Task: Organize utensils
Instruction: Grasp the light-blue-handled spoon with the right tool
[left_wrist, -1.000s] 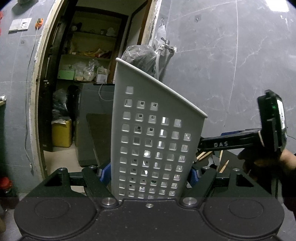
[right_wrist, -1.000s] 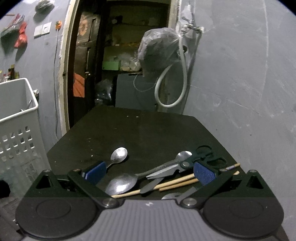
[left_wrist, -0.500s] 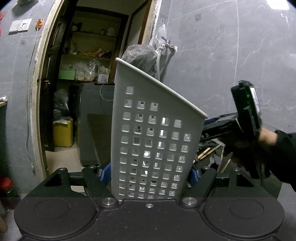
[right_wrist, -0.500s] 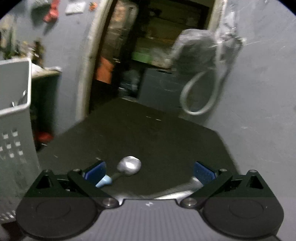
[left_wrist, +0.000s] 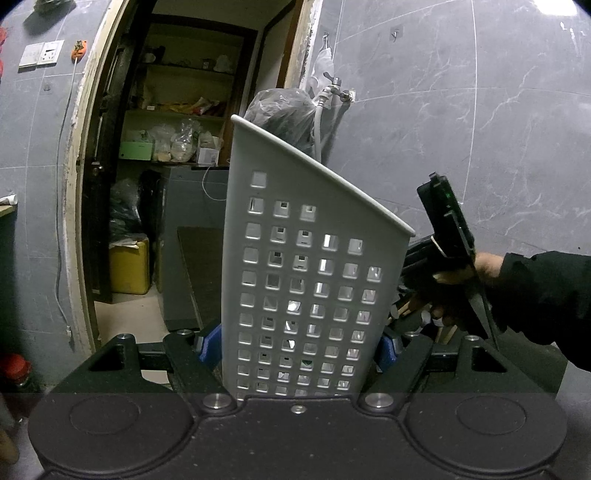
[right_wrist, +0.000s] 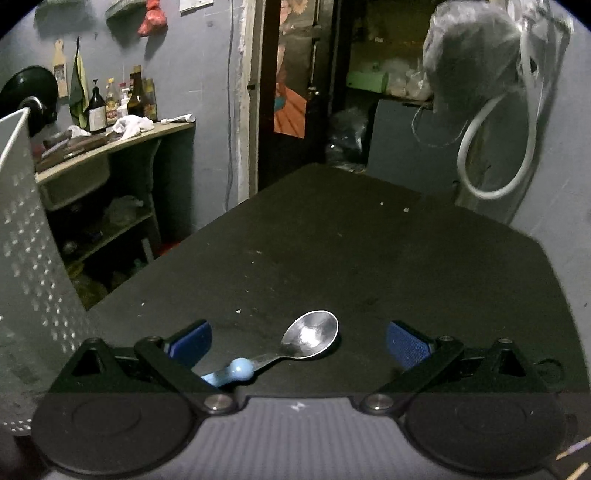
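Closest in the left wrist view, the left hand-held gripper (left_wrist: 298, 341) is clamped on the white perforated plastic utensil basket (left_wrist: 306, 280), its blue pads pressed against the two side walls, holding the basket upright with its slanted rim on top, probably so that its open mouth stays steady for whatever gets dropped in. Just past the basket's right edge, the person's hand in a black sleeve (left_wrist: 461, 288) carries the right hand-held gripper (right_wrist: 298, 341), angled down toward the dark counter (right_wrist: 369, 240). In the right wrist view that gripper's jaws stand wide apart with nothing gripped; between them lies the small metal spoon with a pale blue knobbed handle (right_wrist: 295, 343), bowl up and pointing away, its handle running back toward the left pad, so this looks like a line-up for a pick. The basket wall shows at that view's left edge, near enough for a short carry. A few wooden sticks peek in at the lower right corner. Beyond the counter are a doorway, cluttered shelves and a looped white hose (right_wrist: 491, 162) on the grey wall.
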